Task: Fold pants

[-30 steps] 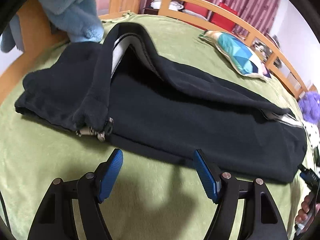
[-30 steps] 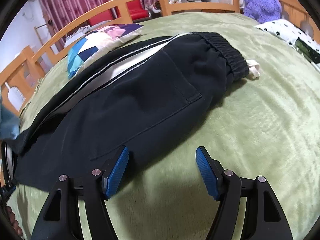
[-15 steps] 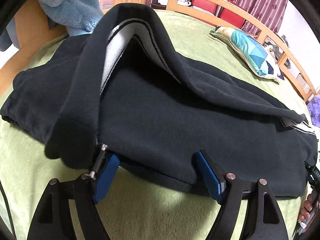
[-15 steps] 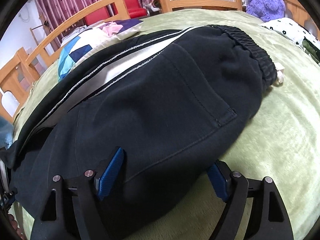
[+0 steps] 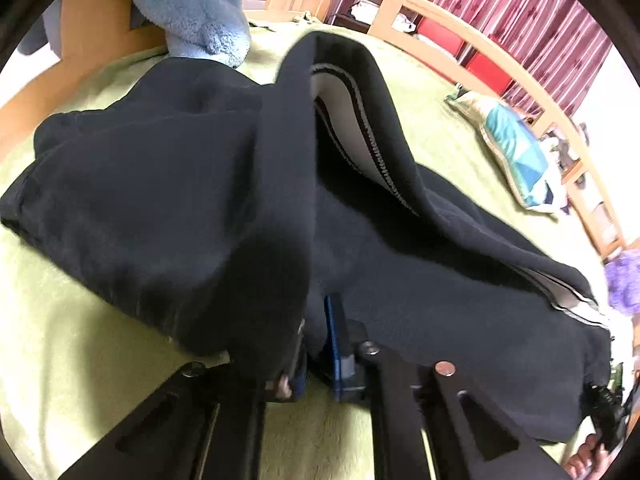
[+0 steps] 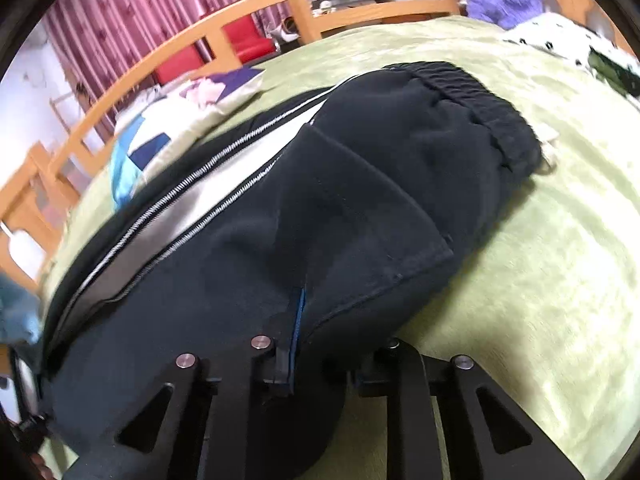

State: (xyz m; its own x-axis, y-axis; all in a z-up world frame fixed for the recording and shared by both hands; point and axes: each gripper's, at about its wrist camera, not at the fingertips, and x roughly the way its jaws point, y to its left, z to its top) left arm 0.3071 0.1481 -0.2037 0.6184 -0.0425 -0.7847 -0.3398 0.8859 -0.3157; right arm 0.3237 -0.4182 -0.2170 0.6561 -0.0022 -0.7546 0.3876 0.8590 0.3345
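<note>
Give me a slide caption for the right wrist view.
Right gripper shut on black pants near the waistband, on a green bed.

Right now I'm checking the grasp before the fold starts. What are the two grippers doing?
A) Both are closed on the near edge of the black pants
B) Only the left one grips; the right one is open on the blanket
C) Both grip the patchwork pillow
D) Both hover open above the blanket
A: the left gripper and the right gripper each have black pants fabric pinched between their fingers, on the green blanket.
</note>
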